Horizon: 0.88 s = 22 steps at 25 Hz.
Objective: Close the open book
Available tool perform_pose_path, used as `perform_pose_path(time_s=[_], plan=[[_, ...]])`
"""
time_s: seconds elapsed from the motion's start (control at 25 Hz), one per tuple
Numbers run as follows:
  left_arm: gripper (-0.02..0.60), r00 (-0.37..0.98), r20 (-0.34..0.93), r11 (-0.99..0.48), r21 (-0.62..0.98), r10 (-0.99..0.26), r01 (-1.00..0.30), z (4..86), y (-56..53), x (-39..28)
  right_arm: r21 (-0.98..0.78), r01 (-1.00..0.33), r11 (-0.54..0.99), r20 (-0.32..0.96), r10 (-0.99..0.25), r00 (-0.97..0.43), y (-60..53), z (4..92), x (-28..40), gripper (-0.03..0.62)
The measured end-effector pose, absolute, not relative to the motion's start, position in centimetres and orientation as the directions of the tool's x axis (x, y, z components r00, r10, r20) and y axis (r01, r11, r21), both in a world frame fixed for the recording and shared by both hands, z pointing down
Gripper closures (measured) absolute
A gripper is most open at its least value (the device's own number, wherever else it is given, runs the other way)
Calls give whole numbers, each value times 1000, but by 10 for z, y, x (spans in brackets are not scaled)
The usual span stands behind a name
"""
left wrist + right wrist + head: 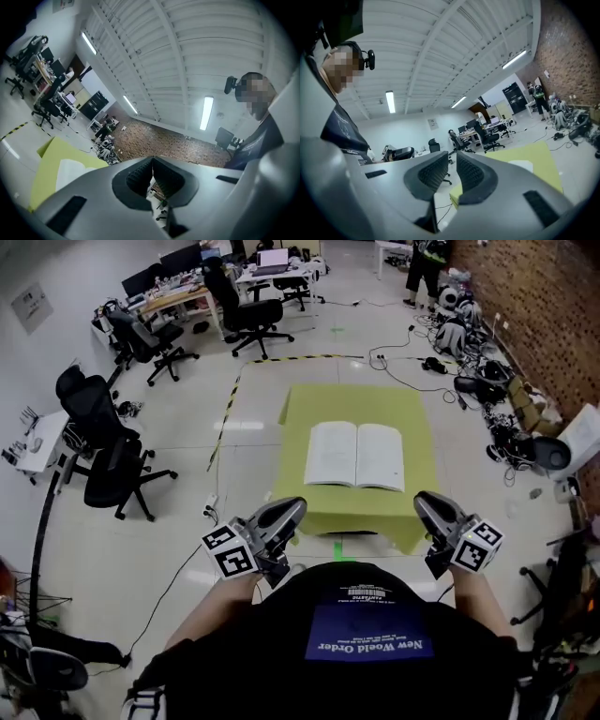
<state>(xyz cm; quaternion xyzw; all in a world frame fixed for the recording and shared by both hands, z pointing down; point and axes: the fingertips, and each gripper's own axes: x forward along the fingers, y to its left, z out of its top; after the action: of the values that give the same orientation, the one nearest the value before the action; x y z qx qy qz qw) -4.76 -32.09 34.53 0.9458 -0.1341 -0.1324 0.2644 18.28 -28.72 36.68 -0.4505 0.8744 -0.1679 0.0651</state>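
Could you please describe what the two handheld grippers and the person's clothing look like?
The left gripper and right gripper both have smooth, silver-grey curved jaws with dark ribbed pads. Each carries a white cube printed with black square markers. The person wears a black T-shirt with a blue panel of white lettering.

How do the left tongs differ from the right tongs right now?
The left tongs are shut, jaws pressed together; the right tongs are slightly open, a narrow gap between the jaws. In the head view the left tongs sit by the near left corner of the table, the right tongs by its near right corner. Both are empty, short of the open book.
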Motion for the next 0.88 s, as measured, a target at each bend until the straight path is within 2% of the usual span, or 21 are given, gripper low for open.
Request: perform_pose_path(time_s=[0.32, 0.56, 0.68, 0.88], plan=[[574, 973, -131, -842, 532, -188, -91, 363, -450, -83, -434, -809, 397, 104, -869, -483, -389, 393, 141, 552], [574, 984, -82, -819, 567, -158, -84, 392, -499, -59, -505, -798, 328, 184, -863, -471, -419, 431, 153, 537], [574, 984, -32, -805, 580, -173, -122, 415, -508, -30, -557, -767, 318, 237, -824, -514, -424, 468, 175, 526], [574, 961, 67, -731, 636, -267, -247, 455, -527, 4, -679, -683, 270, 310, -738, -600, -430, 537, 196, 497]])
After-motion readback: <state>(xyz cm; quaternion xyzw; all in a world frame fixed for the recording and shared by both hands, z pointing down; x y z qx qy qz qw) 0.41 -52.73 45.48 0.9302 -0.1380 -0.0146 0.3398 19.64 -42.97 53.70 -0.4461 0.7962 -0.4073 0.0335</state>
